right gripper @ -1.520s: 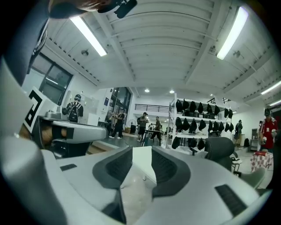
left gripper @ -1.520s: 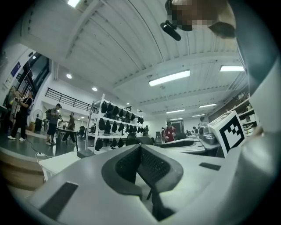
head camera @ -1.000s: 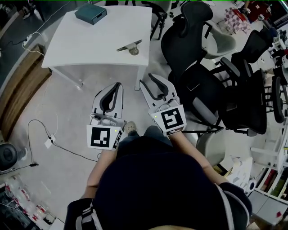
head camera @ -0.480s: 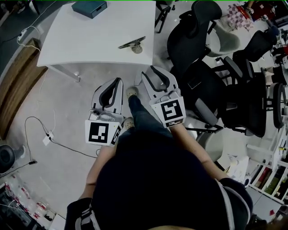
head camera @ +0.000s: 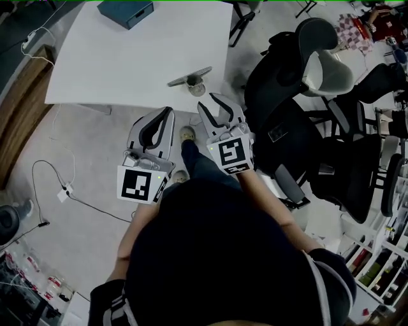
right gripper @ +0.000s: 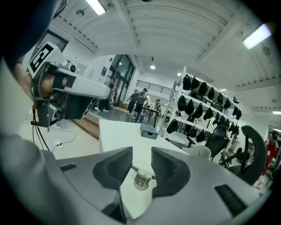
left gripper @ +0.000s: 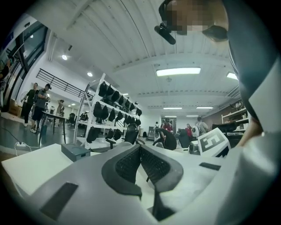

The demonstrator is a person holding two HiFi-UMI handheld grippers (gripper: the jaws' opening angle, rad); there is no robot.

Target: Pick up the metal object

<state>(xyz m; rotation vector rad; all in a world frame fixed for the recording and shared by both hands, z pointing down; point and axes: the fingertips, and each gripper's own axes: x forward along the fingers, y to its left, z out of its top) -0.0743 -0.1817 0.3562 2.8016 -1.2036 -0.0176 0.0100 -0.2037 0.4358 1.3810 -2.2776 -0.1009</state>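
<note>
Metal object [head camera: 190,78] lies on the white table [head camera: 127,70], upper centre of the head view, close to the table's near edge and right corner. Right gripper [head camera: 218,102] sits just below it, off the table, jaws a narrow gap apart with nothing between them. Its own view shows the object through that gap, on the table ahead, untouched. Left gripper [head camera: 167,113] is lower left of the object, over the floor, jaws closed tip to tip, empty. Teal box [head camera: 127,11] at the top of frame, well apart from the object. Black chairs [head camera: 287,108] on the right.
</note>
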